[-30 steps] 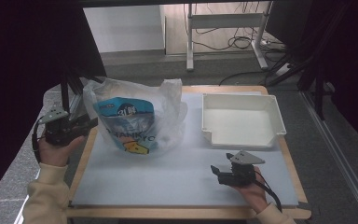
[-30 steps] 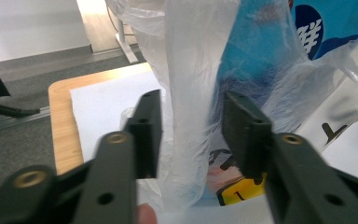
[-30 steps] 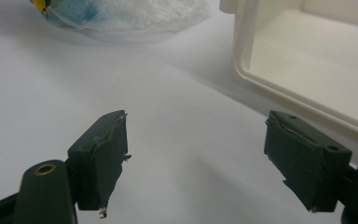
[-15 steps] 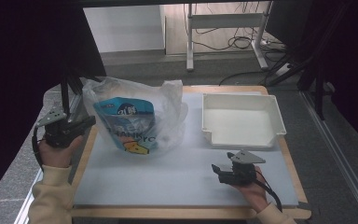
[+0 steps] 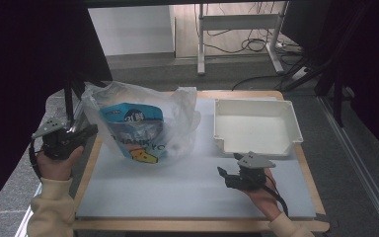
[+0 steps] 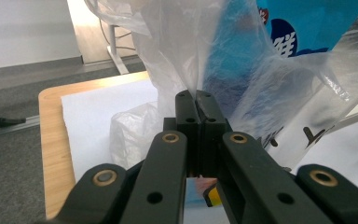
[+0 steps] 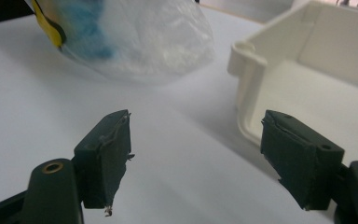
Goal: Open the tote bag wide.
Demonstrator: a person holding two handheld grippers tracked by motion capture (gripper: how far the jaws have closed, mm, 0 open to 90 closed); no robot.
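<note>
Since a second ago, left gripper [image 6: 198, 105] has clamped plastic bag [image 5: 143, 123] edge at frame left; film's soft, slippery; right gripper [image 7: 198, 158] gapes, empty.

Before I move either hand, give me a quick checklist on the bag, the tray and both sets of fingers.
1. Left gripper shut on the clear plastic bag: ok; in the left gripper view the film is pinched between its closed fingers.
2. Right gripper free to work: ok; its fingers stand open with nothing between them.
3. White tray ready to receive: ok; it sits right of the bag, and no item shows in it.
4. Blue snack packet inside the bag: ok.
5. Bag mouth open for the right gripper: cannot tell.
6. Grip deep enough to hold under a pull: cannot tell.
</note>
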